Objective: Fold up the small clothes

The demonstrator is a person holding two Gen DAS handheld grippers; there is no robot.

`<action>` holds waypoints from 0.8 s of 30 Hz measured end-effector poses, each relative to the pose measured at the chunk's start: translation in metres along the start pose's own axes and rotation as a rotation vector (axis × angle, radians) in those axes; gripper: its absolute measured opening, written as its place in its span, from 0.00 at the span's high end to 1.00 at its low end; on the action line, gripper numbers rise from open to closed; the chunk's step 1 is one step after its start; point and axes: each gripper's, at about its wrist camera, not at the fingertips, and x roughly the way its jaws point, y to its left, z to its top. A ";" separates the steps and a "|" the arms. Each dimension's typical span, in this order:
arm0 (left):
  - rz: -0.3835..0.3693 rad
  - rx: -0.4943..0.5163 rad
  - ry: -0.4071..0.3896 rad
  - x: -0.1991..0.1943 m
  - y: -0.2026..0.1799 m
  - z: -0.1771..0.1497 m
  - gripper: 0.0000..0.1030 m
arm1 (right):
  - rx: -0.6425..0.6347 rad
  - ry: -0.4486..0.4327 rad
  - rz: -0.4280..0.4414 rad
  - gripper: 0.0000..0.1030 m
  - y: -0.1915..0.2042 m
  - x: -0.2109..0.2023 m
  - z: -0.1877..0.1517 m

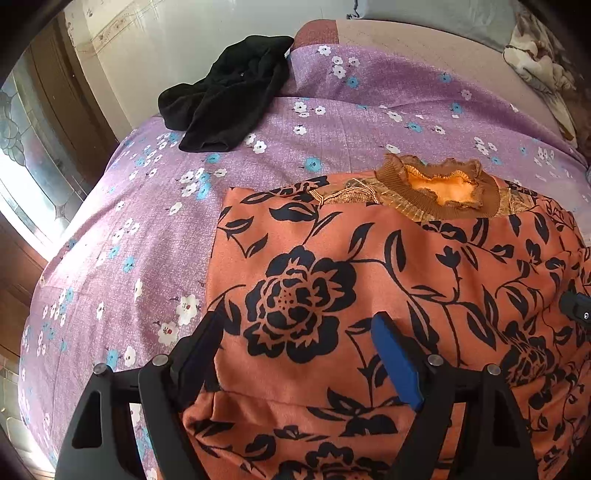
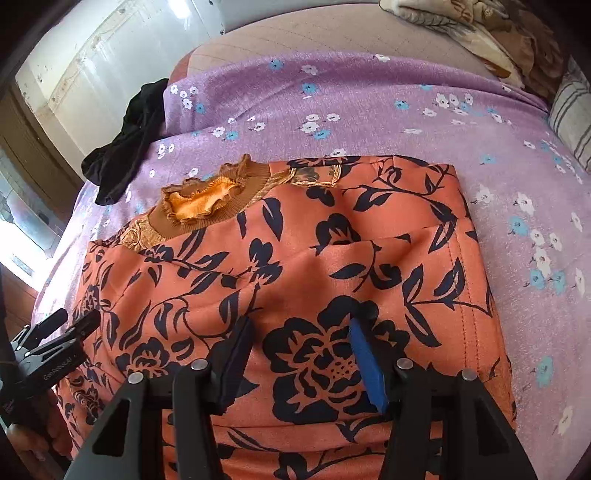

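An orange top with a black flower print (image 1: 369,266) lies partly folded on the purple flowered bed sheet (image 1: 155,221), its brown ruffled collar (image 1: 439,188) at the far end. It also shows in the right wrist view (image 2: 295,266), collar (image 2: 199,199) at the far left. My left gripper (image 1: 299,332) is open, its jaws wide apart over the garment's near left edge. My right gripper (image 2: 301,332) is open over the garment's near right part. Neither holds cloth. The left gripper also shows at the left edge of the right wrist view (image 2: 48,350).
A black garment (image 1: 229,92) lies crumpled at the bed's far left edge, also in the right wrist view (image 2: 125,144). A patterned blanket (image 2: 480,33) and a striped pillow (image 2: 572,114) sit at the far right. A door and window are on the left.
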 end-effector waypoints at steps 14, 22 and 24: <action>-0.084 -0.093 0.051 -0.040 0.040 -0.081 0.18 | 0.057 0.007 0.119 0.42 -0.008 -0.053 -0.049; -0.055 -0.017 0.073 -0.068 0.049 -0.154 0.18 | -0.066 0.095 0.064 0.42 0.008 -0.065 -0.115; -0.059 0.003 0.065 -0.077 0.049 -0.168 0.18 | -0.127 0.099 0.033 0.42 0.015 -0.072 -0.129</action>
